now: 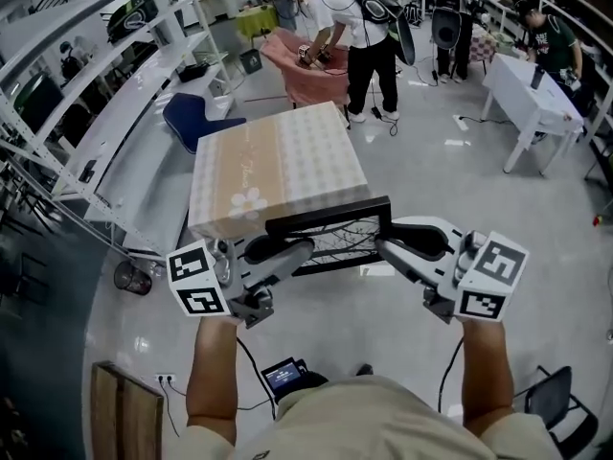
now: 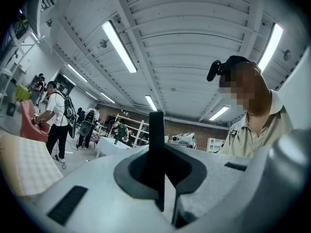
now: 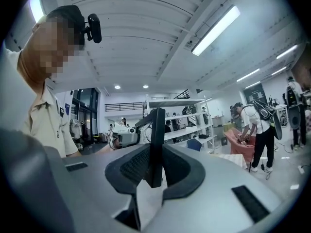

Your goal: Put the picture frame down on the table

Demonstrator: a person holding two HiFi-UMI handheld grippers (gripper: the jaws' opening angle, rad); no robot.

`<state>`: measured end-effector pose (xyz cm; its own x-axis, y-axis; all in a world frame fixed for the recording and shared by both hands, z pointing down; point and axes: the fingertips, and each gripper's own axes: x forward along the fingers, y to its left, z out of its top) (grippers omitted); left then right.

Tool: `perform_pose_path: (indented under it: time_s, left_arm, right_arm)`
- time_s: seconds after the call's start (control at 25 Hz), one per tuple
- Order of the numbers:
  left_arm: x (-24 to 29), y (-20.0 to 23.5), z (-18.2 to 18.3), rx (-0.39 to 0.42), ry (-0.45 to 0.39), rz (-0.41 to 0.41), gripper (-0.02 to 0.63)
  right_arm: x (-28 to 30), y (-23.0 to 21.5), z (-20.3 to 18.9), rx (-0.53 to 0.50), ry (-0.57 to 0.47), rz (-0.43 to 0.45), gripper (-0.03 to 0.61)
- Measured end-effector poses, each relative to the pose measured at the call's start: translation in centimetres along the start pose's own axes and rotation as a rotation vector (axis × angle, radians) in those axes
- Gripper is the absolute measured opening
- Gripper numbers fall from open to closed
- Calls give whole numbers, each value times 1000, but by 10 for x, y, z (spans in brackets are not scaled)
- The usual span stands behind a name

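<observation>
My left gripper [image 1: 299, 249] and right gripper [image 1: 388, 247] each have their jaws clamped on a side edge of the picture frame [image 1: 330, 215]. I hold it in the air at the near edge of the table [image 1: 287, 151]. Lowering and release remain, I judge.

Your left gripper [image 1: 303, 248] and right gripper [image 1: 385, 247] have smooth, matt shells of light-grey plastic. Their black pads [image 3: 130, 167] look rubbery, with a fine ribbed grain. The thin black rectangular picture frame [image 1: 330, 220] clamped between them has a dull, matt finish. The beige-and-white patterned tablecloth [image 1: 287, 161] looks soft and unshiny. The pale grey floor [image 1: 431, 142] is glossy and mirrors the lamps.
</observation>
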<state>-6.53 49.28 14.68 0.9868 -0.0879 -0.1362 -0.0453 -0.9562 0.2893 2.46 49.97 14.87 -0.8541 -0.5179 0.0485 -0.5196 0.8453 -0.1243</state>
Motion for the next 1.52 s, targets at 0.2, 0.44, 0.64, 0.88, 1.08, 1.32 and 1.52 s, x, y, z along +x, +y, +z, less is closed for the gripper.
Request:
perform_pose_path:
  time_s: [0.2,0.44,0.64,0.88,1.08,1.32,1.52]
  left_arm:
    - [6,20,-6,-13,8,9,34]
    - [41,75,10,-47,19,-6,32]
    - [37,118,22,-64,20,-44,32]
    - [28,163,33,-61,34,-67,32]
    - [16,203,42,-73,24,-94,32]
    - [30,231,45,-82,25,-90,32]
    - [65,259,48,-87,16,-38,32]
  right_arm:
    - [5,-20,-10,24,-2,6,69]
    - [10,-85,2,56,8,-25,69]
    - [39,-116,8,58,16,-67,71]
    - [73,-146,7,67,19,-103,70]
    - [105,-170,10,56,22,-130,71]
    - [110,-203,10,66,29,-123,71]
    - [101,-249,14,78,30,-80,71]
